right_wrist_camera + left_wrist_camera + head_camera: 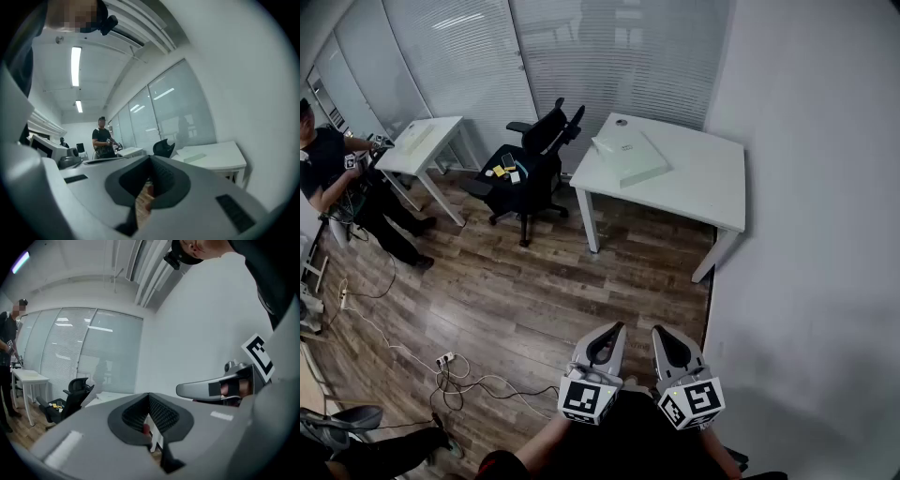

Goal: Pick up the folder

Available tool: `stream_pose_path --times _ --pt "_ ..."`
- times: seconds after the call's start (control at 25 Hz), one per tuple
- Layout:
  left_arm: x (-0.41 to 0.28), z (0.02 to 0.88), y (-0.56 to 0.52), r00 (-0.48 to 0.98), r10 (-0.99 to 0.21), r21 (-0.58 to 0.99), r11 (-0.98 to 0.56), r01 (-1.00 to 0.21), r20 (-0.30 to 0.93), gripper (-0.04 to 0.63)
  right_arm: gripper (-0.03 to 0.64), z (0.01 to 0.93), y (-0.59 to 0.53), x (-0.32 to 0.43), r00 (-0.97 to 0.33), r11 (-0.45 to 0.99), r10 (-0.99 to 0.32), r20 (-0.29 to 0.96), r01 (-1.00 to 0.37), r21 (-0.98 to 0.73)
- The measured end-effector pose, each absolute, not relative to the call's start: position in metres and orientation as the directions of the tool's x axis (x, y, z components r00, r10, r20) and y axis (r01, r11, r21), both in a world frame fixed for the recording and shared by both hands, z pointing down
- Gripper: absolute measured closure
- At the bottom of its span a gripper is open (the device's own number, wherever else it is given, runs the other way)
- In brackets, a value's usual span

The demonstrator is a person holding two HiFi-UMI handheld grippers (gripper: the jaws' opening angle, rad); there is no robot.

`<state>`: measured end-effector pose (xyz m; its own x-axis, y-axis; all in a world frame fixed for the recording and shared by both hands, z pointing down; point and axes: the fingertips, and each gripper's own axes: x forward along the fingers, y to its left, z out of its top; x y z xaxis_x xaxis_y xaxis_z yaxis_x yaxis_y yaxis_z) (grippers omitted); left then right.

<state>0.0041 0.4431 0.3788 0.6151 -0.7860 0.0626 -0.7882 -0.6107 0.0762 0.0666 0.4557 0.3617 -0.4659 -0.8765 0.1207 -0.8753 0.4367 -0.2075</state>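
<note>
While the folder [628, 157] lies flat on the white desk [703, 183] up at twelve o'clock, well apart from both tools, nothing of the pick-up is done yet. The left gripper [612, 336] and the right gripper [664, 337] sit side by side down at six o'clock, close to the person's body, pointing roughly level toward the desk. Look at the jaws: both pairs are pressed together, pads meeting, with nothing caught between them on either side. So the whole job lies ahead, by my reading: cross the floor, spread the jaws, get them onto an edge of the folder, close and lift. The folder looks pale, flat and fairly broad. It sits on the desk's left half with bare tabletop around it, so an edge should be reachable.

Now the room. A wood floor [534, 300] of dark planks runs between here and the desk. At eleven o'clock a black office chair [530, 159] stands near the desk's left end, small items on its seat. At ten o'clock there's a second desk [422, 141], with a person [328, 178] next to it at nine. Loose cables [441, 370] trail over the floor at eight o'clock. Closed blinds [581, 56] line the far side, and a plain white wall [806, 206] fills three o'clock.
</note>
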Motion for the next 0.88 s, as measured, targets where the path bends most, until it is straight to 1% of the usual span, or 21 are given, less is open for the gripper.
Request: stream_pose_path --times 0.08,0.24,0.44,0.88 --pt "0.0067 0.3787 0.442 0.611 -0.788 0.1 -0.604 -0.791 0.073 0.591 0.617 0.3638 0.4537 0.0685 -0.465 0.436 -0.877 0.121 -0.876 -0.204" --pt "0.0076 0.3815 0.4425 0.619 -0.784 0.064 -0.616 -0.785 0.054 0.591 0.617 0.3644 0.4543 0.0682 -0.466 0.439 -0.877 0.117 -0.877 -0.196" --pt "0.0052 0.3762 0.4453 0.603 -0.796 0.084 -0.598 -0.797 0.055 0.591 0.617 0.3602 0.4558 0.0675 -0.47 0.445 -0.875 0.115 -0.875 -0.19" --pt "0.0052 0.3752 0.4476 0.605 -0.796 0.055 -0.603 -0.796 0.025 0.591 0.617 0.3591 0.4606 0.0629 -0.484 0.463 -0.87 0.1 -0.869 -0.178"
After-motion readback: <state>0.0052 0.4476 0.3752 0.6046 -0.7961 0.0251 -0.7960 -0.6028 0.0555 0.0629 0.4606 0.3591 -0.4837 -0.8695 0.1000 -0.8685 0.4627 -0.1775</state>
